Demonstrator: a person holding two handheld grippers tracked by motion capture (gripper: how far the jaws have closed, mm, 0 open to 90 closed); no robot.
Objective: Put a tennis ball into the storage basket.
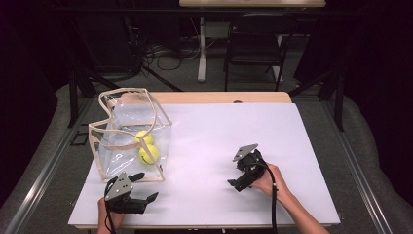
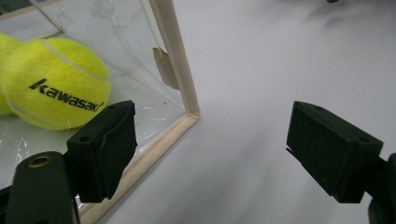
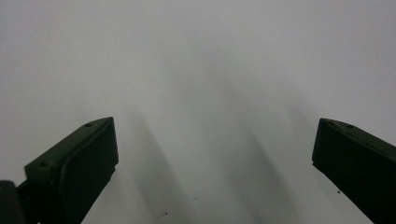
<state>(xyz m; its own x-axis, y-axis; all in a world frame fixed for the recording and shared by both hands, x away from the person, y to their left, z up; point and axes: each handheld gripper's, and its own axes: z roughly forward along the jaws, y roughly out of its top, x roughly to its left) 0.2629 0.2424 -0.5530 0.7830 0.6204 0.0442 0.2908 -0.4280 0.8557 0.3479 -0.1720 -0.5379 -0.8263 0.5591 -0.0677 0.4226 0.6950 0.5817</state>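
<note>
Far left, a clear bag (image 1: 127, 134) with beige trim is seen standing on the white table cover (image 1: 219, 141), mouth up and open. 2 yellow tennis balls (image 1: 146, 147) are held inside it, touching, low against the wall facing the person. Just beside the bag's near corner, the left gripper (image 1: 146, 186) is held low with its jaws wide apart and nothing between them. In the left gripper view, 1 jaw is placed in front of the bag's bottom trim, the other over bare cover, with the corner edge (image 2: 181, 70) between them and ahead. Right of centre, the right gripper (image 1: 235, 174) is seen open and empty too, well apart from the bag. The left gripper is judged nearer for any grasp of the bag.
</note>
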